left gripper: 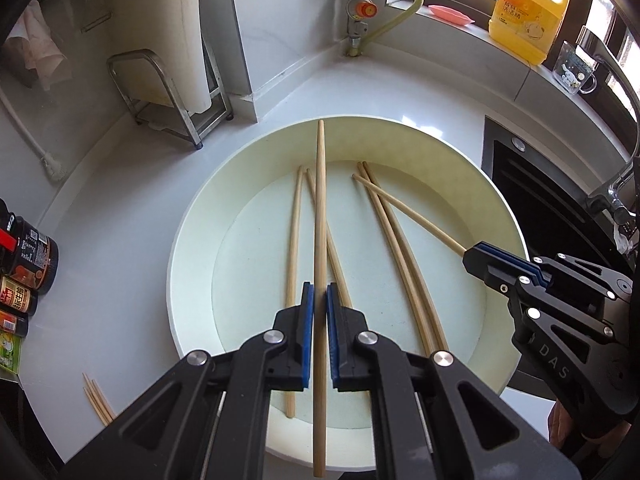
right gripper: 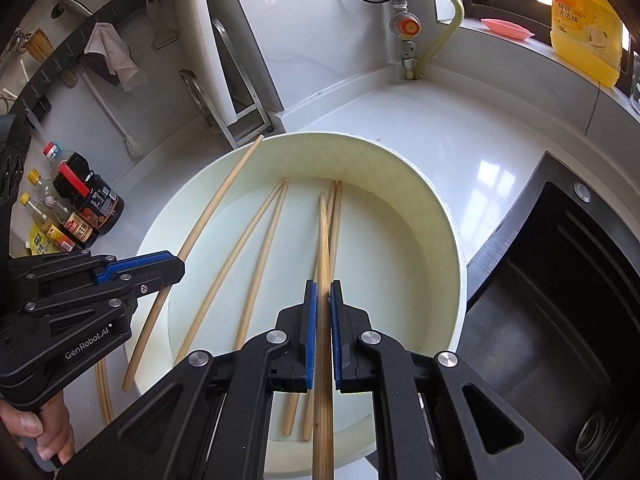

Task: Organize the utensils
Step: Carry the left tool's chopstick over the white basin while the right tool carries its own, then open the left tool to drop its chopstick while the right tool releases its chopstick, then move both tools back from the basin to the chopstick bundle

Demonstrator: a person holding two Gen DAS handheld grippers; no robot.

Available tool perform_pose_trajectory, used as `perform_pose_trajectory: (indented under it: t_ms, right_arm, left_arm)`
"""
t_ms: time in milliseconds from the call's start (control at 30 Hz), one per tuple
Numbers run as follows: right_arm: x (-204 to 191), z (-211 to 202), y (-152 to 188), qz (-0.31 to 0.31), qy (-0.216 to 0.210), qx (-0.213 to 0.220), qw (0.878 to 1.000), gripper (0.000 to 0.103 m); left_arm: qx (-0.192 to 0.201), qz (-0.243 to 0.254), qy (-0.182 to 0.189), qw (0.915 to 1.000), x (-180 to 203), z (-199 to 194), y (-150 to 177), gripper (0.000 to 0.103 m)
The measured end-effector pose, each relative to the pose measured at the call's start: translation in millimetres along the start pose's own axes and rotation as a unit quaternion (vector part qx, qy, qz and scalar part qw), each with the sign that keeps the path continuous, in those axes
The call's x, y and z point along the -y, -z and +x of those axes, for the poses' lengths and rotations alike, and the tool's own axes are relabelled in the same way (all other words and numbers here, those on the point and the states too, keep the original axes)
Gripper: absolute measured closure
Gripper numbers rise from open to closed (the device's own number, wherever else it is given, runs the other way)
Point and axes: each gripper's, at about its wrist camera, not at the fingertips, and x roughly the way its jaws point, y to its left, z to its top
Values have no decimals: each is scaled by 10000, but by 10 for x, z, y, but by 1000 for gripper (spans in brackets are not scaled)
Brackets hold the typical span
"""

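A wide white basin [left gripper: 192,240] [right gripper: 440,216] sits on the white counter with several loose wooden chopsticks [left gripper: 294,240] [right gripper: 260,264] lying on its bottom. My left gripper [left gripper: 320,292] [right gripper: 176,264] is shut on one chopstick [left gripper: 320,200] [right gripper: 219,200], which it holds above the basin's left side. My right gripper [right gripper: 323,292] [left gripper: 476,256] is shut on another chopstick [right gripper: 323,240] [left gripper: 408,212] over the basin's right side. Both held sticks point toward the far rim, and their tails stick out behind the pads.
A black sink [right gripper: 560,300] opens right of the basin. Sauce bottles [right gripper: 84,200] stand at the left. A few chopsticks [left gripper: 96,400] lie on the counter by the basin's near left. A steel rack [left gripper: 160,92], gas valve [left gripper: 366,10] and yellow detergent jug [left gripper: 528,12] line the back.
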Motion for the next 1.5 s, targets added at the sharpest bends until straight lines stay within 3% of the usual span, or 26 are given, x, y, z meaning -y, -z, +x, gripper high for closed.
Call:
perform_pose_trajectory:
  t_ms: [567,600,633,700,967,1033,1300,1500]
  right_arm:
    - [-6,244,-22,97,90,-367,9992,96]
    - [5,239,-21,121,71,-371,9992,95]
    - [16,231,-17,155,43,-369,9992,88]
    - [33,192,-1,188,48,-300,9994,84]
    - [63,24,83,197,51,-208,9996,82]
    - [51,-20,110,181,34,-192,9996,79]
    - [-44,-190,192,56,-8,-86,9999,75]
    - [-136,-266,230,-33,-38,-17,10000,74]
  left_arm:
    - [-164,113,-59,9998,20,133,-39,95]
    - [-122,92,-88,9998,16,115,-43,92]
    - [-95,61,-91,9999,11,97,-47,81]
    - [7,23,-116,9999,-3,40,-41,68]
    - [117,-104,-205,9997,-41,-128,65,66]
    - [148,-124,-226,9996,-37,-179,103,60]
    - [249,-161,-263,9992,-25,-378,289,52]
    - [314,-317,-272,9986,-106,-503,440,51]
